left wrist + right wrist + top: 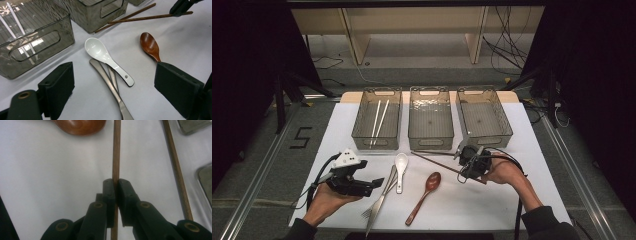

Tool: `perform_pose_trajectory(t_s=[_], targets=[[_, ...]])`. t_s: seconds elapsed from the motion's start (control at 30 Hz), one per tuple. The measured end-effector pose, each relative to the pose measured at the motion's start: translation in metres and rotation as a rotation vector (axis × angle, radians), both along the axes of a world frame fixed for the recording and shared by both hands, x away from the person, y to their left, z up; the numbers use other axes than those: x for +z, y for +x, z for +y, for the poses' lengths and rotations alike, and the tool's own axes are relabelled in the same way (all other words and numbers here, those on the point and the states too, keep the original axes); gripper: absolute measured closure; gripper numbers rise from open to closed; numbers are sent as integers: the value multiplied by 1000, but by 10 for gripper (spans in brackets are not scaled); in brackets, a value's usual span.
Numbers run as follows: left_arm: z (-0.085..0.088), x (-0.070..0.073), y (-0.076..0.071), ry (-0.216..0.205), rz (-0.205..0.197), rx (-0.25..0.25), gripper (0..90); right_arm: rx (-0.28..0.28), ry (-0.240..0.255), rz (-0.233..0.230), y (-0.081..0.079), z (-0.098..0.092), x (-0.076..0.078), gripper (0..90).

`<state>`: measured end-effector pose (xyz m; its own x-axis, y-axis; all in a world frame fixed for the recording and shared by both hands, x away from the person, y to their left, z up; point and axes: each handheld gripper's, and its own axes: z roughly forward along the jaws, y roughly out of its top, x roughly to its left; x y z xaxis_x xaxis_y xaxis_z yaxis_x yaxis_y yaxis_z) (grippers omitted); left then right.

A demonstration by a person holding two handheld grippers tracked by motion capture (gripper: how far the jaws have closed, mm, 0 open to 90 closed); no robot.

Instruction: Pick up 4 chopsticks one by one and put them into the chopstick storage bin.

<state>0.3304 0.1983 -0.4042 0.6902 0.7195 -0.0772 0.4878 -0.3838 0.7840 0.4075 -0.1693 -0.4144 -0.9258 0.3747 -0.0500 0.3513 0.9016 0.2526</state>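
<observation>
My right gripper (pixel 472 164) is shut on a brown wooden chopstick (pixel 437 162), which in the right gripper view runs straight up between the closed pads (pixel 115 182). A second brown chopstick (pixel 175 165) lies beside it on the white table cover. My left gripper (pixel 371 184) rests at the front left, and its jaws stand wide open with nothing between them (pixel 115 86). Ahead of it lie a white ceramic spoon (pixel 100 51), a metal fork and knife (pixel 110 80) and a wooden spoon (pixel 150 46). The held chopstick (pixel 150 17) reaches to the right gripper (pixel 180 7) farther off.
Three grey see-through bins stand in a row at the back. The left bin (pixel 377 137) holds two white chopsticks (pixel 378 120). Nothing lies in the middle bin (pixel 430 137) or the right bin (pixel 484 135). Dark floor surrounds the white table cover (pixel 512 205).
</observation>
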Motion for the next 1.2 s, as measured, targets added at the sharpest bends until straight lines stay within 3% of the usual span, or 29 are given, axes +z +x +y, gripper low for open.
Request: perform_pose_trajectory(t_s=[0.17,0.37,0.6,0.83,1.03,1.2], targets=[[-2,2,4,5,2,-9,156,22,1,10,-5,5,2,850],[-16,7,12,44,16,-75,156,67,-2,8,-14,14,6,850],[-44,8,22,117,36,-196,158,135,-6,-2,-26,27,10,850],[-67,7,25,224,47,-304,162,191,1,-4,-37,38,15,850],[-84,4,27,295,63,-393,213,221,8,-5,-43,43,18,849],[-92,-1,28,327,68,-436,275,238,8,-3,-46,46,18,849]])
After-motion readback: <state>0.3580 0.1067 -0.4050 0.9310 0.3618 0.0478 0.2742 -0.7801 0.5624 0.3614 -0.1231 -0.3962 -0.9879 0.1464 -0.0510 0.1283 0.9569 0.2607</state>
